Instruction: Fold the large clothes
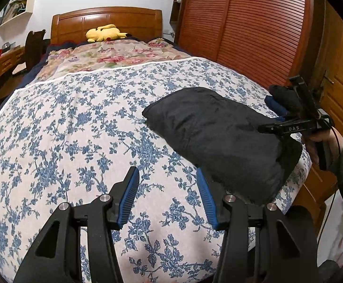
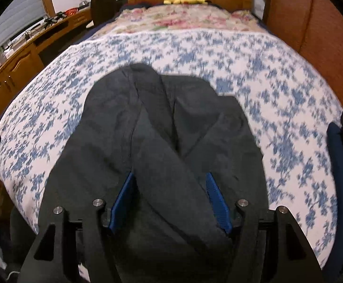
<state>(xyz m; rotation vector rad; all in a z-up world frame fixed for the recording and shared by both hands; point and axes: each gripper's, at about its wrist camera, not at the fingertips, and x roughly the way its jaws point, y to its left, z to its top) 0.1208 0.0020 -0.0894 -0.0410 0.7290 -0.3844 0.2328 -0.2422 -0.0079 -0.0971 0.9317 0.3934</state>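
A black garment (image 1: 221, 139), folded into a thick oblong, lies on the blue-flowered bedspread (image 1: 77, 129) near the bed's right front corner. My left gripper (image 1: 166, 169) hovers open over bare bedspread, and its right pad is just beside the garment's near edge. In the right wrist view the same garment (image 2: 171, 122) runs lengthwise under my right gripper (image 2: 170, 174), which is open with a ridge of the fabric lying between its blue pads. A hand (image 1: 317, 141) holds that gripper, and one of its fingers (image 1: 289, 128) shows above the garment's right end.
Dark blue and black folded clothes (image 2: 336, 165) sit at the bed's right edge. A flowered quilt (image 1: 105, 56) and a yellow plush toy (image 1: 105, 33) lie by the wooden headboard (image 1: 105, 18). A slatted wardrobe (image 1: 254, 28) stands close on the right, a desk (image 2: 25, 56) on the left.
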